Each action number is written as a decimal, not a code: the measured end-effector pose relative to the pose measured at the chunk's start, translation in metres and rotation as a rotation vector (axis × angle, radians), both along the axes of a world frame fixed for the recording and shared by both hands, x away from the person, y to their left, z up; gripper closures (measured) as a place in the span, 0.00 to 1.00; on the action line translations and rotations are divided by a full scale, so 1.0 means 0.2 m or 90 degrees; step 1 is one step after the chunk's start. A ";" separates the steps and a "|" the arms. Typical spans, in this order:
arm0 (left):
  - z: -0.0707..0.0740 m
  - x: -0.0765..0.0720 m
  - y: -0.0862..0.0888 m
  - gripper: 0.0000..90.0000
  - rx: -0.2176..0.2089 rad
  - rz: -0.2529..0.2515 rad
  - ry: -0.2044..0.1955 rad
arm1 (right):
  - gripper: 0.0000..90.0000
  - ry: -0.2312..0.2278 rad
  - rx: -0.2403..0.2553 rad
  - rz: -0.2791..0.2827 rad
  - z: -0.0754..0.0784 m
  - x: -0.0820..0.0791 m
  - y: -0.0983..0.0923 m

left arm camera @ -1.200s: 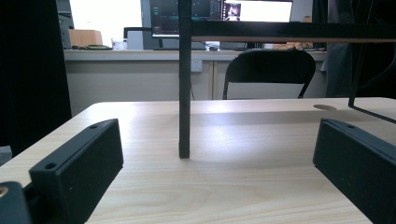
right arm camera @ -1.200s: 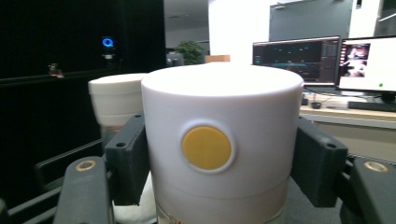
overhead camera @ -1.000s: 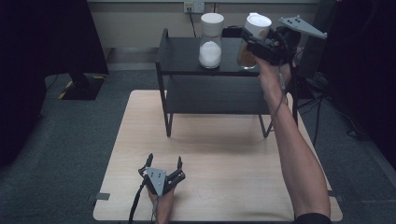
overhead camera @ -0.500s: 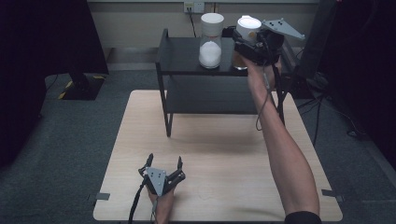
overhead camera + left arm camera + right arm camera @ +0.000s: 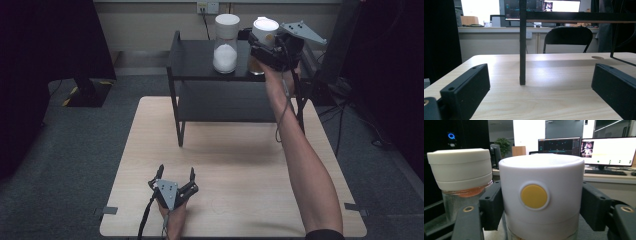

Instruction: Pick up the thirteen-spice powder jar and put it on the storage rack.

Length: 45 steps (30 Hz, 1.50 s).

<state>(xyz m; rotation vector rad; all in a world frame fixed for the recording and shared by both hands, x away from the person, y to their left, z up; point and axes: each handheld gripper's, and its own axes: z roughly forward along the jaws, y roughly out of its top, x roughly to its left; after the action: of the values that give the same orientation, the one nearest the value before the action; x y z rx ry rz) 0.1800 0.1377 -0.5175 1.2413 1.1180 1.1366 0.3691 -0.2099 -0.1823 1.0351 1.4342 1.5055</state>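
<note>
**Second jar set on the black shelf beside the first**

The right gripper (image 5: 270,50) reaches to the top of the black metal two-tier shelf (image 5: 195,55), its jaws around the white lid of a clear jar with a yellow dot (image 5: 541,202). The jaws have just been opening, and slight gaps appear beside the smooth plastic lid, so the grip looks released and the jar probably stands on the shelf. Just beside it stands a matching clear jar of white powder (image 5: 226,42). The left gripper (image 5: 172,187) rests idle on the pale wooden surface (image 5: 240,165), jaws apart and empty.
</note>
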 end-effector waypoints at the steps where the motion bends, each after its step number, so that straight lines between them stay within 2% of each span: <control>1: 0.00 0.00 0.00 0.01 0.000 0.000 0.000 | 0.25 -0.004 0.004 0.003 -0.01 0.00 0.00; 5: 0.00 0.00 0.00 0.01 0.000 0.002 0.000 | 0.06 -0.028 -0.004 -0.013 -0.02 -0.02 0.01; 7: 0.00 0.00 0.00 0.01 0.000 0.003 0.000 | 0.00 -0.031 0.001 -0.015 -0.03 -0.03 0.01; 9: 0.00 0.00 0.00 0.01 0.000 0.003 0.000 | 0.00 -0.033 -0.003 -0.021 -0.03 -0.03 0.02; 12: 0.00 0.00 0.00 0.01 0.000 0.003 0.000 | 0.00 -0.021 -0.008 -0.013 -0.03 -0.03 0.01; 32: 0.00 0.00 -0.01 0.01 0.001 0.006 0.000 | 0.00 -0.037 -0.008 -0.023 -0.04 -0.15 -0.02; 39: 0.00 0.00 -0.01 0.02 0.000 0.006 0.000 | 0.00 -0.042 -0.005 -0.021 -0.06 -0.20 -0.03; 45: 0.00 0.00 -0.01 0.02 -0.001 0.005 0.000 | 0.00 -0.054 -0.012 -0.018 -0.09 -0.28 -0.04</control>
<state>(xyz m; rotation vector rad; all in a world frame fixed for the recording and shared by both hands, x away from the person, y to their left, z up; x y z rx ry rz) 0.1799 0.1361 -0.5176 1.2367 1.1240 1.1423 0.3126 -0.2189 -0.1998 0.9650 1.3668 1.4962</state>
